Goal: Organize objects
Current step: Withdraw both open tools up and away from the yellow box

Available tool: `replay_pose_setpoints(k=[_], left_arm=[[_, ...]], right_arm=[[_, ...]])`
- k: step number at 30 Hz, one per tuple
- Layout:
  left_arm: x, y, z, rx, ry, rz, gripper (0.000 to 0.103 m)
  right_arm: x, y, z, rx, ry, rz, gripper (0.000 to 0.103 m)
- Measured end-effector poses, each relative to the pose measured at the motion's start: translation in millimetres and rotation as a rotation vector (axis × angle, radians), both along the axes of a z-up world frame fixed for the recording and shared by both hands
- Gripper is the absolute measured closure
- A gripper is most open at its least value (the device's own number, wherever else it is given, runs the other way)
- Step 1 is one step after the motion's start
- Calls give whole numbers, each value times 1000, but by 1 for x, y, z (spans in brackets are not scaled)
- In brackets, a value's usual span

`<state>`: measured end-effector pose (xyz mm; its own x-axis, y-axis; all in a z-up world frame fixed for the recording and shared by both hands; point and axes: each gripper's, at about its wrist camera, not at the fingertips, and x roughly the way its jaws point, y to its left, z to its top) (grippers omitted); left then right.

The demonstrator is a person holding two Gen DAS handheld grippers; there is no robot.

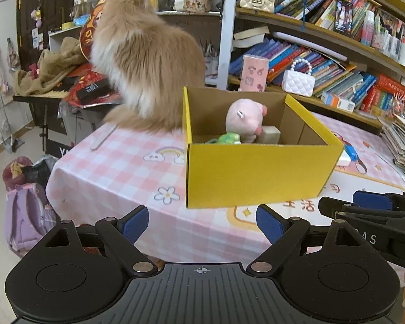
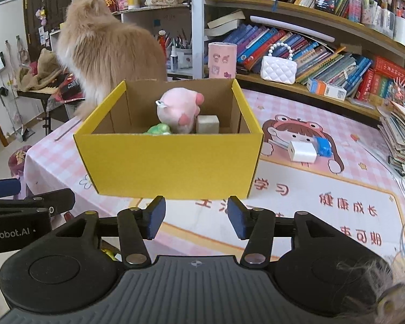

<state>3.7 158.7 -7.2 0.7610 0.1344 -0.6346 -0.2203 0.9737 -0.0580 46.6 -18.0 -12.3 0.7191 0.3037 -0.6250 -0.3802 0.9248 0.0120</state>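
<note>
Right wrist view: the right gripper (image 2: pixel 196 217), jaws parted and empty, and the left gripper (image 1: pixel 202 228), "nRobot.AI" on its body, jaws wide and empty, hover before the yellow box (image 2: pixel 172 159) holding a pink plush (image 2: pixel 179 112) mid-desk (image 2: pixel 324 216), a white charger (image 2: pixel 301 151) lying right, a fluffy cat (image 2: pixel 105 48) behind.

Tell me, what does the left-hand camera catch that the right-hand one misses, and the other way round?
Only the left view shows the purple backpack on the floor. Only the right view shows the white charger in full, lying beside a blue thing on the tablecloth. Both show the yellow box holding a pink plush, the fluffy cat behind it, and the bookshelves.
</note>
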Motion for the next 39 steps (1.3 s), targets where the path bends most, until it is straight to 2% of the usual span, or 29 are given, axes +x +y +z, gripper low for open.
replay_pose_setpoints(k=[3,19,21,39], left_arm=[[-5,-1,0,-2,5,-10,11],[-20,-27,-9,-17,43,-123,10],[-19,-31,-11,-24,48,-139,10],[6,-95,-15,-21,62,-342,10]], right_arm=[[-6,-3,0,-1,6,-10,53],[-41,-30,-5,-18,20,-127,46],[-44,-35,-6,-28,22,-143,43],[-49,-103,-12,-32,48,-359,42]])
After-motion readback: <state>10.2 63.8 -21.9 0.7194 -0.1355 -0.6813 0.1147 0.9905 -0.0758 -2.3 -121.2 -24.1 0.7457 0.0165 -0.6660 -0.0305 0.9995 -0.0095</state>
